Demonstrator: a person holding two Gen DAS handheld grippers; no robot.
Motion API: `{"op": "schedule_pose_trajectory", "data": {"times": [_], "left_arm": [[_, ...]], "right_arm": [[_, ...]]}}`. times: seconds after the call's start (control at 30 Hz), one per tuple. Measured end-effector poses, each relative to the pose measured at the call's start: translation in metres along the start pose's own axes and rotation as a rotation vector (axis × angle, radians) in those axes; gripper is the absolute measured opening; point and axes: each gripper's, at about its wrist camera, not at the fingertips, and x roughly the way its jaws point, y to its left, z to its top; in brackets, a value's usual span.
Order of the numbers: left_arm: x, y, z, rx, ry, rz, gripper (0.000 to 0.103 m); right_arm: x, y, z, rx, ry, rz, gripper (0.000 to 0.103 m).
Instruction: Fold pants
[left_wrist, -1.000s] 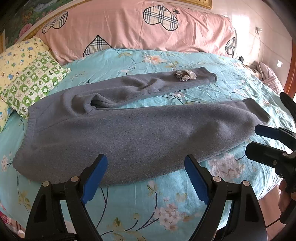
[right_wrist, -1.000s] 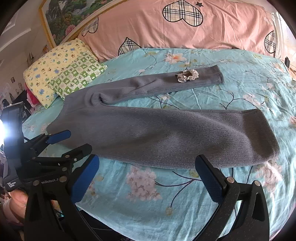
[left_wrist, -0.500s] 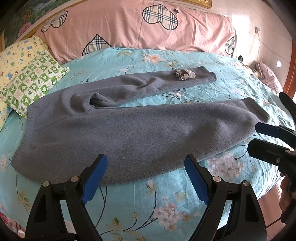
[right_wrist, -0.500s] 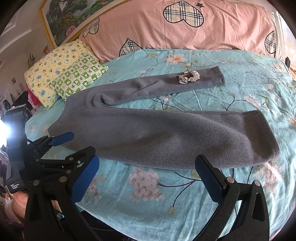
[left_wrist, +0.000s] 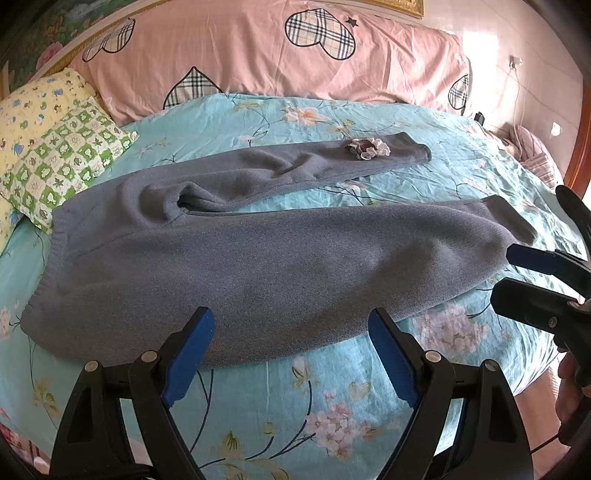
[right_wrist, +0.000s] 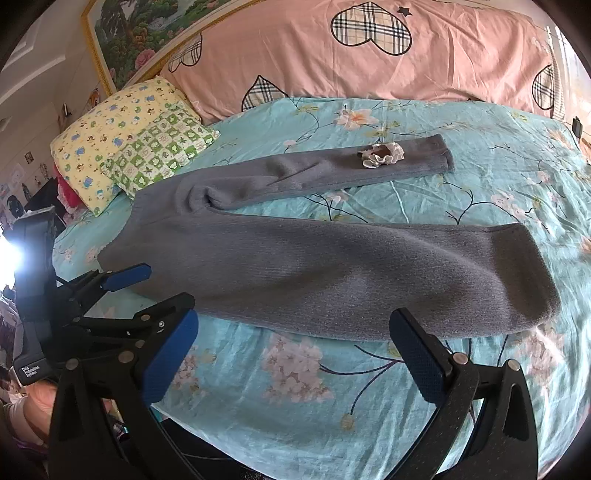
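Grey fleece pants (left_wrist: 258, 258) lie spread flat on the bed, waistband to the left, both legs running right and parted. They also show in the right wrist view (right_wrist: 332, 266). A white ruffled flower decoration (left_wrist: 367, 147) sits on the far leg near its cuff. My left gripper (left_wrist: 291, 354) is open and empty, just short of the near leg's front edge. My right gripper (right_wrist: 295, 350) is open and empty, before the near leg close to its cuff. Each gripper shows at the edge of the other's view, the right one (left_wrist: 532, 280) and the left one (right_wrist: 147, 288).
The bed has a turquoise floral sheet (left_wrist: 295, 406). A pink duvet with plaid hearts (left_wrist: 295, 55) lies along the back. Yellow and green pillows (left_wrist: 55, 140) sit at the far left. The bed's front edge drops off just below the grippers.
Both grippers have moved slightly forward toward the pants. The pants have not moved and both grippers stay open.
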Motion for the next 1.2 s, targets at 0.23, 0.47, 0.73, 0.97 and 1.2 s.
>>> {"op": "schedule_pose_trajectory", "data": {"times": [0.23,0.47,0.73,0.97,1.2], "left_arm": [[0.002,0.000,0.001,0.000,0.006,-0.005,0.086],[0.004,0.000,0.003,0.001,0.010,-0.014,0.086],[0.004,0.002,0.006,-0.004,0.016,-0.036,0.086],[0.010,0.004,0.007,-0.010,0.034,-0.060,0.086],[0.010,0.005,0.009,-0.011,0.037,-0.090,0.086]], "right_arm": [[0.002,-0.001,0.001,0.005,0.011,0.000,0.103],[0.000,0.000,0.003,-0.002,-0.021,0.012,0.103],[0.000,0.001,0.004,0.005,-0.019,0.017,0.103],[-0.001,0.000,0.010,-0.007,-0.048,0.016,0.103],[-0.003,-0.009,0.014,0.050,-0.032,0.039,0.103]]}}
